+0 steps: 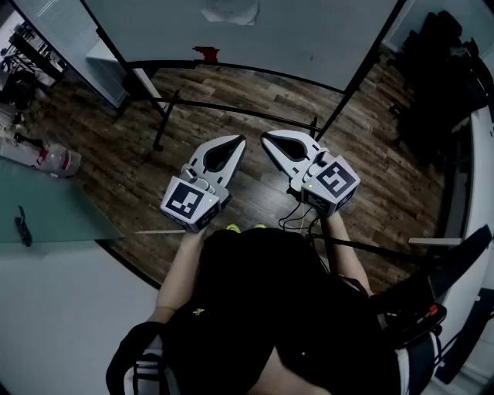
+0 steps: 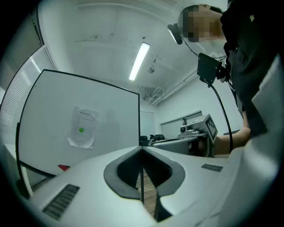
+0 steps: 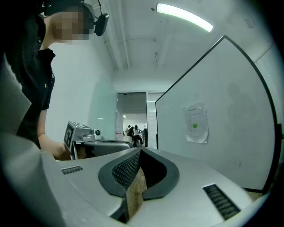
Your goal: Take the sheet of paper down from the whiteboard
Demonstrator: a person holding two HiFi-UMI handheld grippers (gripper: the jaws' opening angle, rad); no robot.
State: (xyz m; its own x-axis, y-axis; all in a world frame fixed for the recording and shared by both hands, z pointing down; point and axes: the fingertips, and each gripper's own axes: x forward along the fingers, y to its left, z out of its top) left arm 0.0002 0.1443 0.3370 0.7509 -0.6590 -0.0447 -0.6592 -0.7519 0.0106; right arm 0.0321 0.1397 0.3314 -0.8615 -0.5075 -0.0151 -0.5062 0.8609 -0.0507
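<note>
Head view: the left gripper (image 1: pixel 234 145) and right gripper (image 1: pixel 272 141) are held level, side by side above the floor (image 1: pixel 116 154), short of the whiteboard (image 1: pixel 309 31) where the sheet of paper (image 1: pixel 230 11) hangs, seemingly poised to approach. Left gripper view: fingers (image 2: pixel 119 172) pressed together, empty, sheet well ahead. Right gripper view: fingers likewise closed on nothing.

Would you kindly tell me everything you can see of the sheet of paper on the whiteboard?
The white printed sheet of paper hangs upright on the black-framed whiteboard. Faint lines of print run down it, too small to read, around a small green round spot near its centre; magnet or print, I cannot tell. Its edges look wavy and its lower corners lift slightly. Only the board touches it.
</note>
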